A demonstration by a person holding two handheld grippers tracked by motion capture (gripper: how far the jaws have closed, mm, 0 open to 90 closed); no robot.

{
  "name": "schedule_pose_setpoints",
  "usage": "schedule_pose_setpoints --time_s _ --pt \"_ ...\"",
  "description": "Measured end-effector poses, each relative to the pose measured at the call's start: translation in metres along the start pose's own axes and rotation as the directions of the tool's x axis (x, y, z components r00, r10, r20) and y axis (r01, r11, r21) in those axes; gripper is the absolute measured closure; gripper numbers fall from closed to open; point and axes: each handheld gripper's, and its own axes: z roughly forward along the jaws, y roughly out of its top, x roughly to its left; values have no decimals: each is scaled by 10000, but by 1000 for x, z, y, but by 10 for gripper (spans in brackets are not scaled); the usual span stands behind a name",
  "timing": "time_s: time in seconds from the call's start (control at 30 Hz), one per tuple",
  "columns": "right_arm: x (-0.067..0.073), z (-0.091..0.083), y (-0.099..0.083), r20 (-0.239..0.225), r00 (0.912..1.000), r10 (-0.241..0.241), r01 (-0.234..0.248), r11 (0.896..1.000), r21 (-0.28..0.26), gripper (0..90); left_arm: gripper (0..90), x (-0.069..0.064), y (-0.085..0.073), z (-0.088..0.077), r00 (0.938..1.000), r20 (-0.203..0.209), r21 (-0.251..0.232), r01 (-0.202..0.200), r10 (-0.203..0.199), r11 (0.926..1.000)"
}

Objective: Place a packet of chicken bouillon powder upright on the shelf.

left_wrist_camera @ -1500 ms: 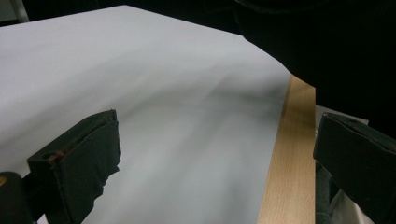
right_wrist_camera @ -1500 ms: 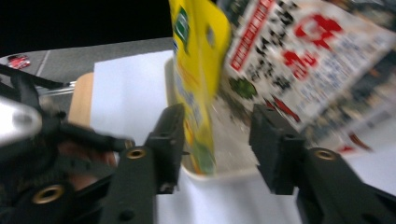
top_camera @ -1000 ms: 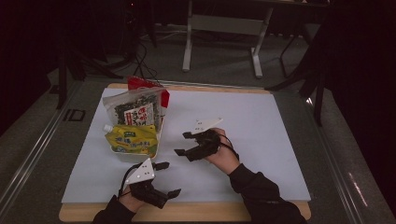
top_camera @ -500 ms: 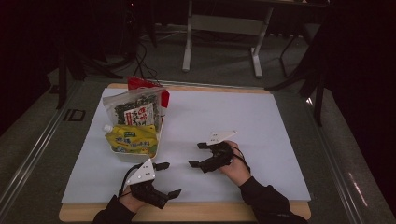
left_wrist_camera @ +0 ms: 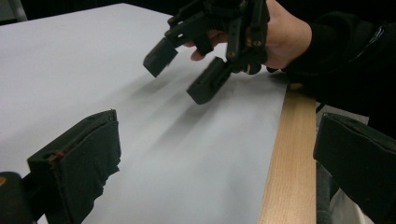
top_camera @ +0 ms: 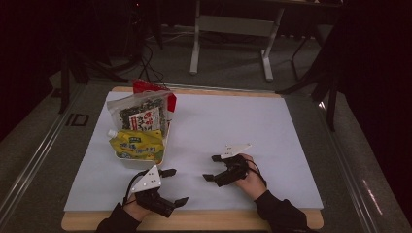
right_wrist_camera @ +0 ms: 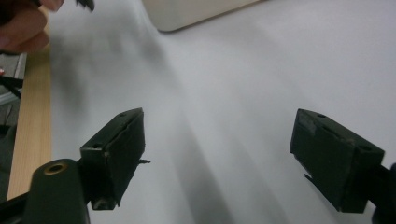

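Nearest, at the table's front edge, the left gripper [top_camera: 176, 187] rests low over the white sheet [top_camera: 272, 126], jaws spread with nothing between them; its own view shows bare paper and the wooden table edge [left_wrist_camera: 289, 158] in the gap. Judged: parked, waiting.

Right gripper [top_camera: 210, 168] sits a little farther in, at mid-sheet, also low. Its jaws have just been opening and now stand wide apart, empty, with only white sheet between them in its own view. Both grippers point toward the tray side, so I read this as a rest between placings rather than a reach under way.

Farther back, left of centre, is the work's object: a shallow pale tray [top_camera: 164, 153]. Lying in it, a yellow pouch [top_camera: 137, 145] at the near end and a seaweed snack packet [top_camera: 141, 114] leaning behind it; a red packet [top_camera: 145, 87] stands at the far end.

Count: two grippers, one tray, three packets, one sheet. Neither gripper touches the tray.
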Motion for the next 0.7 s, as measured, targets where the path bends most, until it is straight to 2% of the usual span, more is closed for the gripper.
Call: schedule_pose_setpoints --time_s 0.23,0.7 --pt "3 -10 -7 147 9996 -258 260 9995 -160 160 18 0 0 -1 10000 -20 -4 -25 25 10000" --pt "-6 -15 -19 445 9990 17 -11 9999 -118 159 19 0 0 0 10000 -21 32 -88 88 10000"
